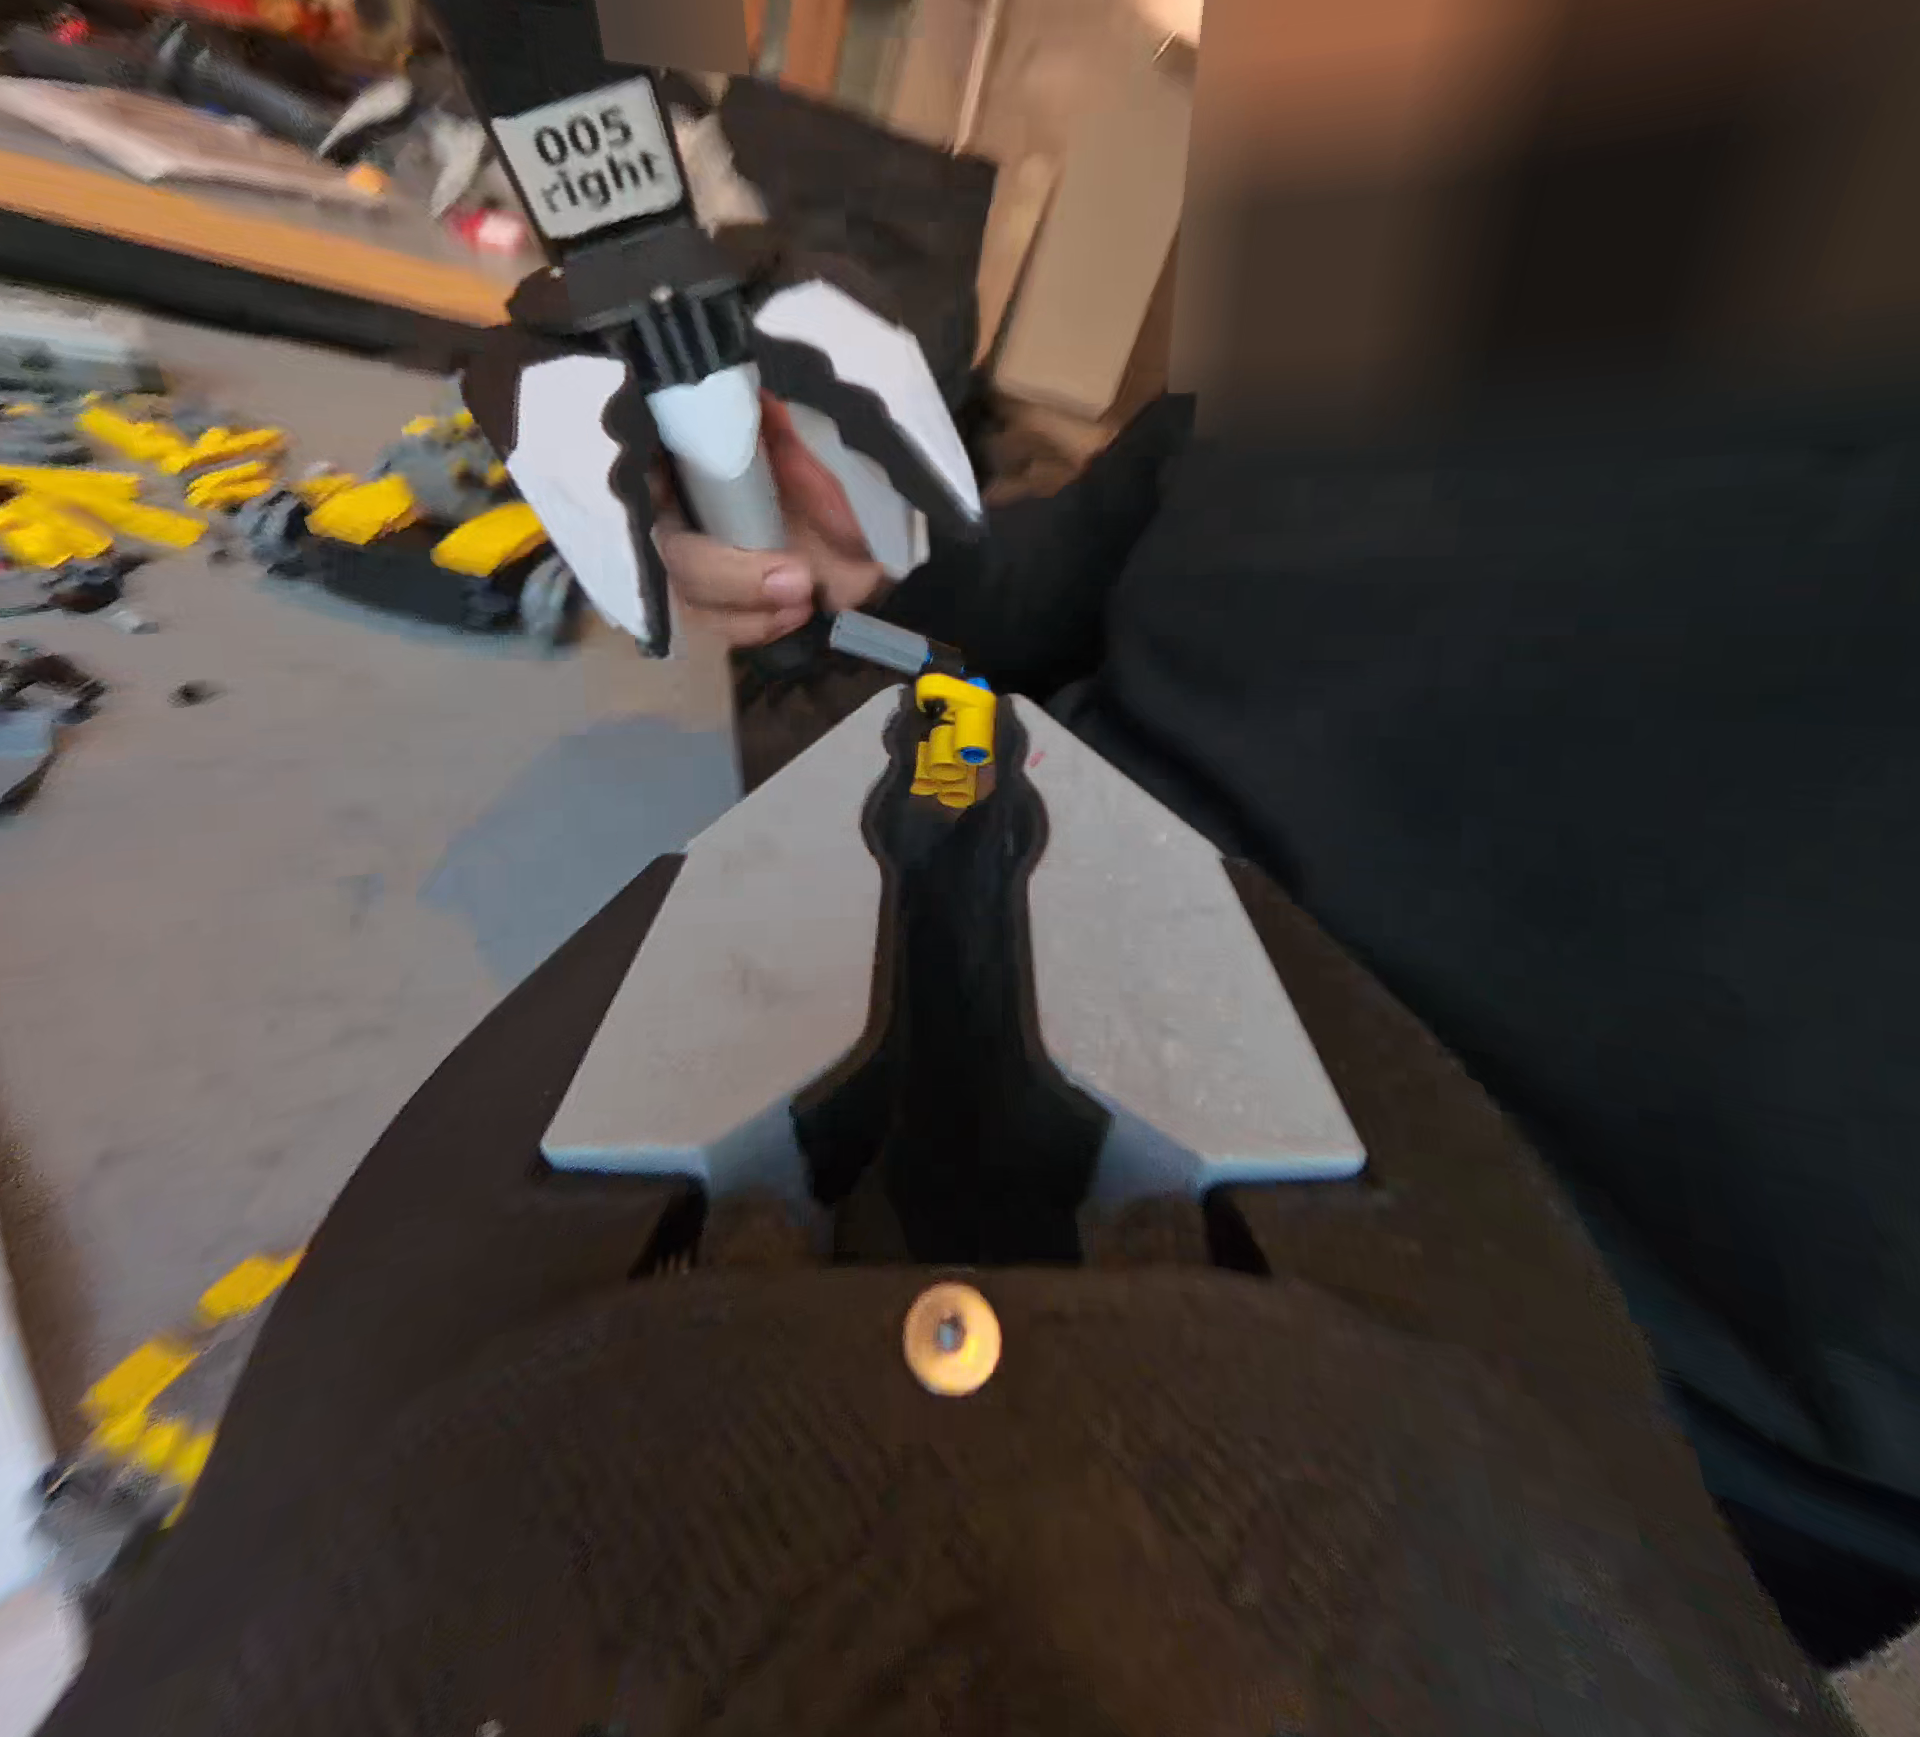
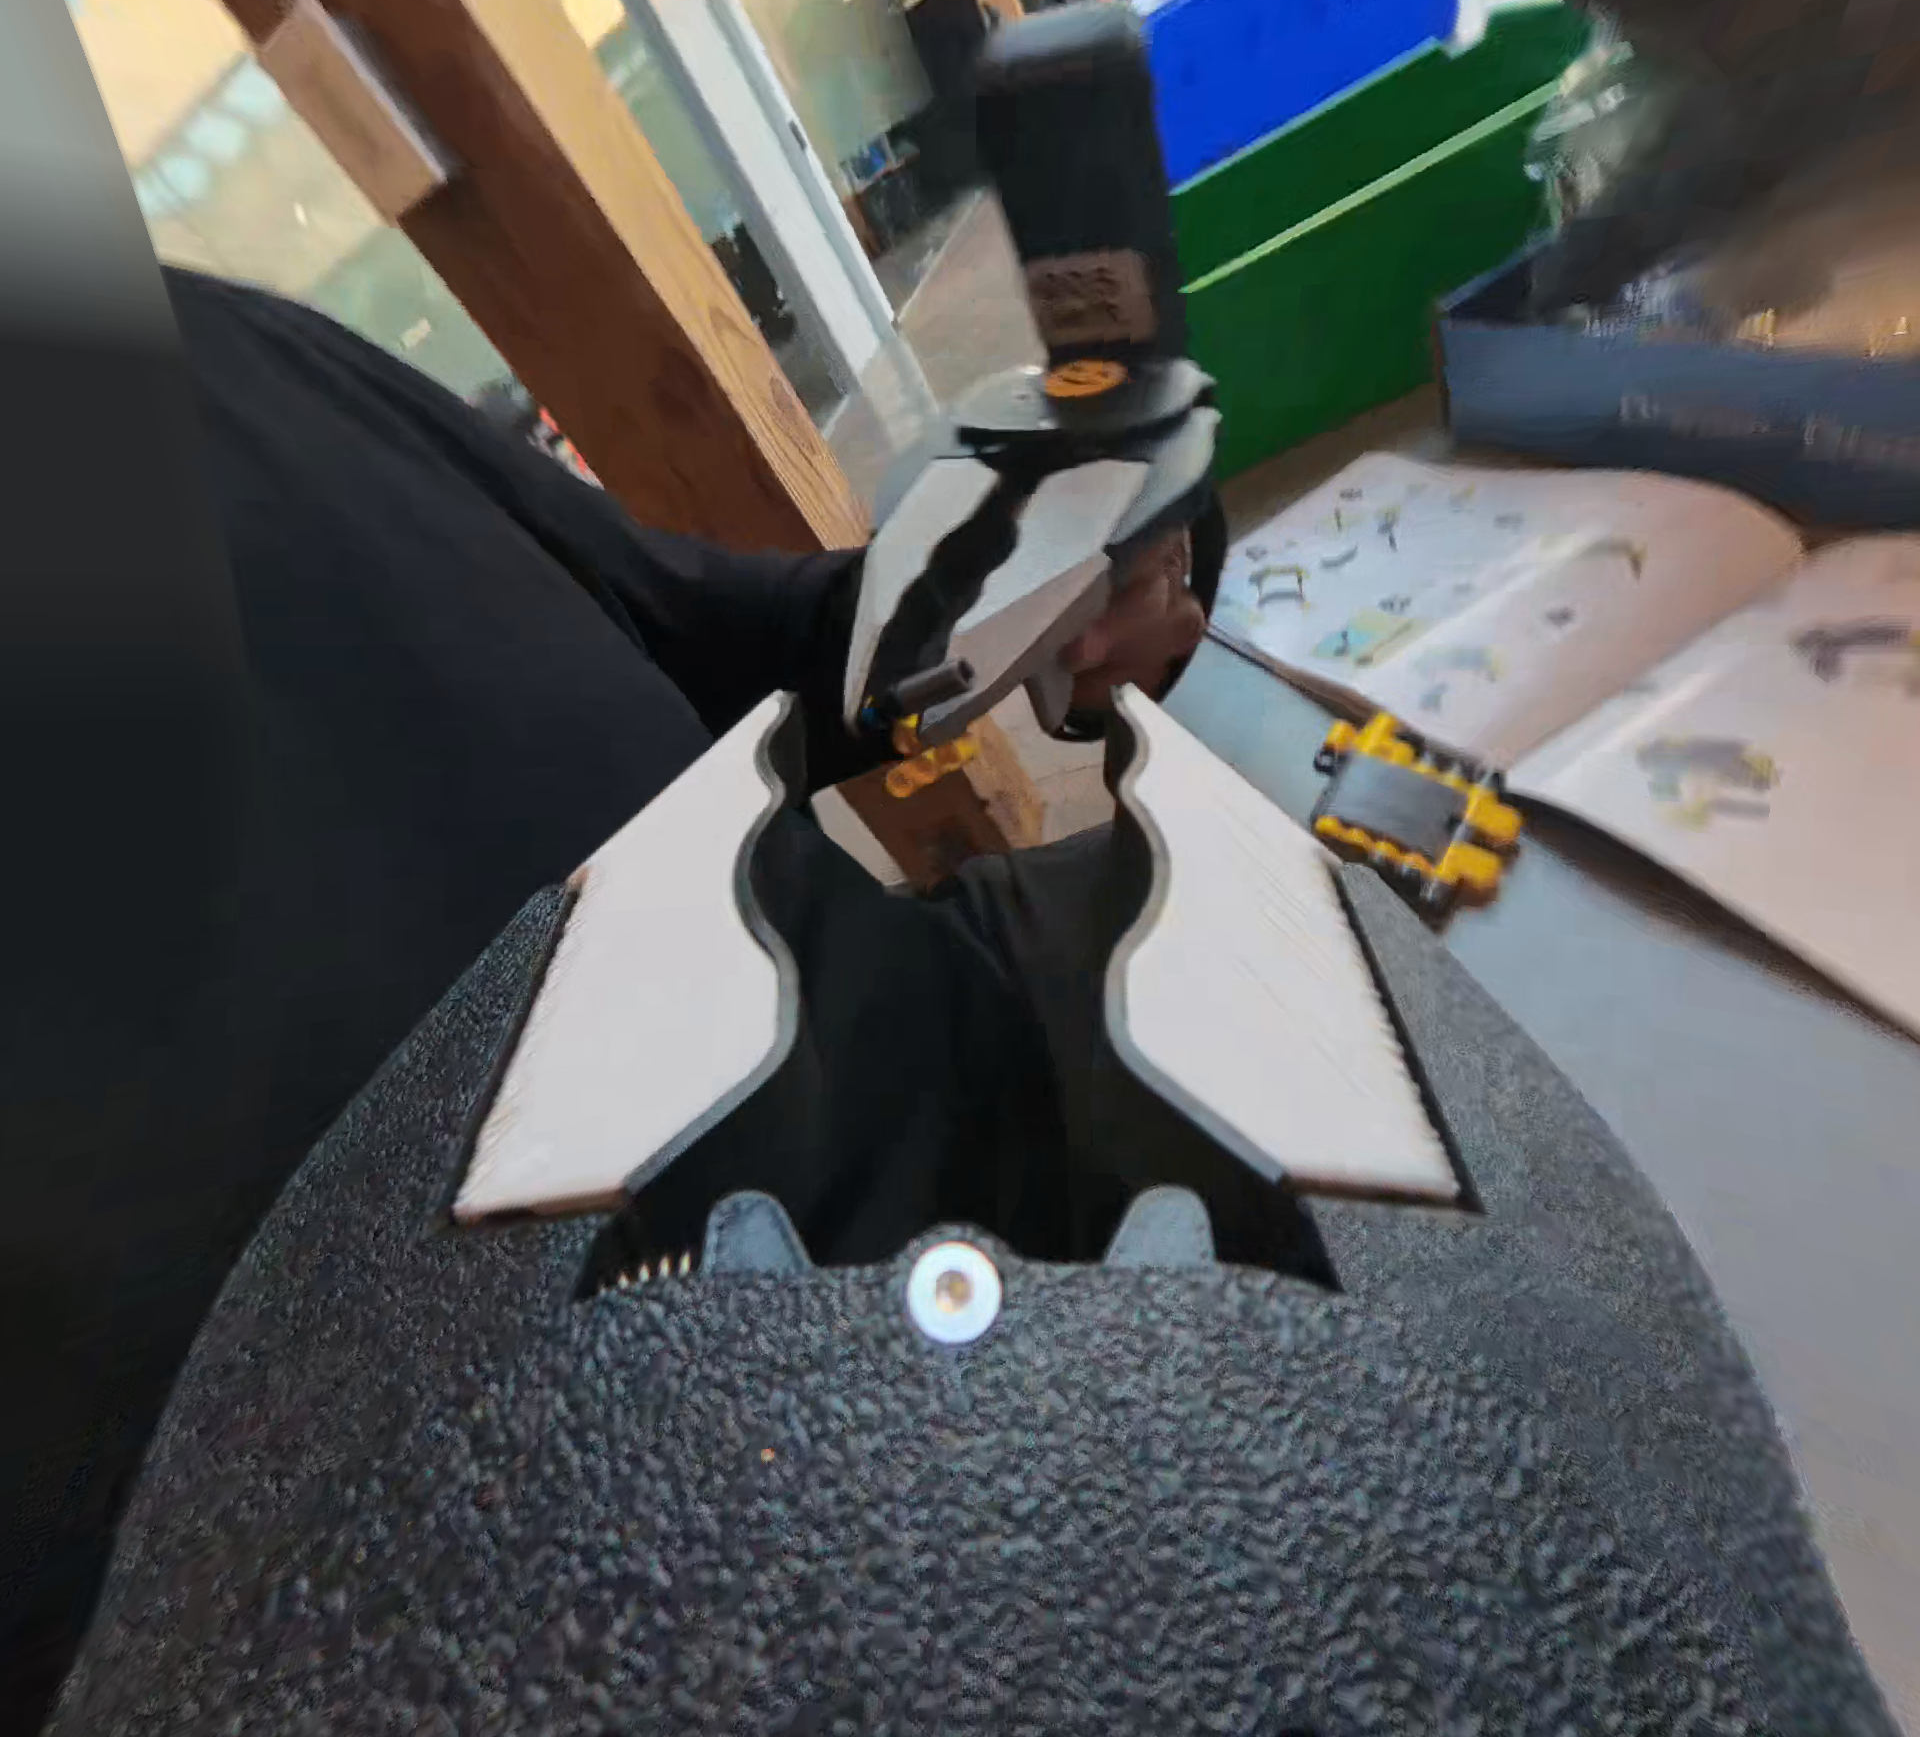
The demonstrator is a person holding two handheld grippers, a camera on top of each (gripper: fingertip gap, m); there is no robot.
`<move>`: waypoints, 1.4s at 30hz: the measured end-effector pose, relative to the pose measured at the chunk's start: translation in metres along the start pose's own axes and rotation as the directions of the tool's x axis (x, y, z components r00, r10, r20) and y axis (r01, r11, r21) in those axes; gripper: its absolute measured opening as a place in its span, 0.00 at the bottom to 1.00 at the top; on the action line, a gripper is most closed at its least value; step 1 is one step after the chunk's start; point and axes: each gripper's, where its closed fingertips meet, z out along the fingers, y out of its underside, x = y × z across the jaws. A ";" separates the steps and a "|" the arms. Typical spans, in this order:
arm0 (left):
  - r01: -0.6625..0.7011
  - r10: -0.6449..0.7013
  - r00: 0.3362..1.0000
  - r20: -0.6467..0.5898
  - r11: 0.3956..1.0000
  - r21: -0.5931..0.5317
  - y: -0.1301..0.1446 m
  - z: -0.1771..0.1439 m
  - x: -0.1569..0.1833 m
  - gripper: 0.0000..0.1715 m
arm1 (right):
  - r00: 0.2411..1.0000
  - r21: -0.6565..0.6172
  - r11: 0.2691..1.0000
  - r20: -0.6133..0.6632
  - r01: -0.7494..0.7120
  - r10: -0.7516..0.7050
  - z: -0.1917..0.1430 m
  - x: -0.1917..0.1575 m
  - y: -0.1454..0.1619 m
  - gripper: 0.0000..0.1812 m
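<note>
My left gripper (image 1: 951, 719) is shut on a small yellow brick piece (image 1: 948, 742) with a blue pin; a short grey tube (image 1: 878, 638) sticks out from its top. It holds the piece in the air in front of a person's dark clothing. My right gripper (image 2: 951, 721) is open and empty, its tips close to the held piece (image 2: 925, 760). In the left wrist view the right gripper (image 1: 800, 586) faces me, open, held by a hand. In the right wrist view the left gripper (image 2: 902, 713) is just ahead, its fingers closed on the piece.
Several yellow and grey bricks (image 1: 364, 513) lie scattered on the grey table (image 1: 312, 856) at the left. A yellow and black brick assembly (image 2: 1418, 814) lies beside an open instruction booklet (image 2: 1507, 586). A wooden post (image 2: 582, 285) and green and blue bins (image 2: 1351, 233) stand behind. The grippers are tip to tip, or close to it.
</note>
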 end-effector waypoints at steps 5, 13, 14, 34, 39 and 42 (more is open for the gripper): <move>0.178 -0.080 0.935 -0.344 0.948 0.264 -0.045 -0.022 0.029 0.07 | 0.934 -0.103 0.933 -0.060 0.345 -0.352 0.018 -0.024 -0.012 0.31; 0.348 -0.072 0.795 -0.603 0.867 0.356 -0.071 -0.039 0.042 0.07 | 0.705 -0.190 0.728 -0.183 0.658 -0.685 0.039 -0.037 -0.040 0.30; 0.360 -0.074 0.776 -0.626 0.868 0.343 -0.070 -0.039 0.044 0.07 | 0.660 -0.205 0.690 -0.199 0.694 -0.724 0.040 -0.037 -0.043 0.30; 0.459 -0.323 0.627 -0.709 0.888 0.001 -0.036 -0.005 0.045 0.07 | 0.388 -0.382 0.382 -0.064 0.842 -0.919 0.040 -0.046 -0.002 0.16; 0.482 -0.404 0.758 -0.513 0.876 0.023 -0.024 -0.004 0.008 0.07 | 0.369 -0.479 0.386 -0.134 0.788 -0.920 0.030 -0.016 0.008 0.12; 0.474 -0.444 0.836 -0.321 0.881 0.016 -0.008 -0.008 -0.018 0.08 | 0.395 -0.519 0.418 -0.162 0.746 -0.904 0.025 0.007 0.020 0.13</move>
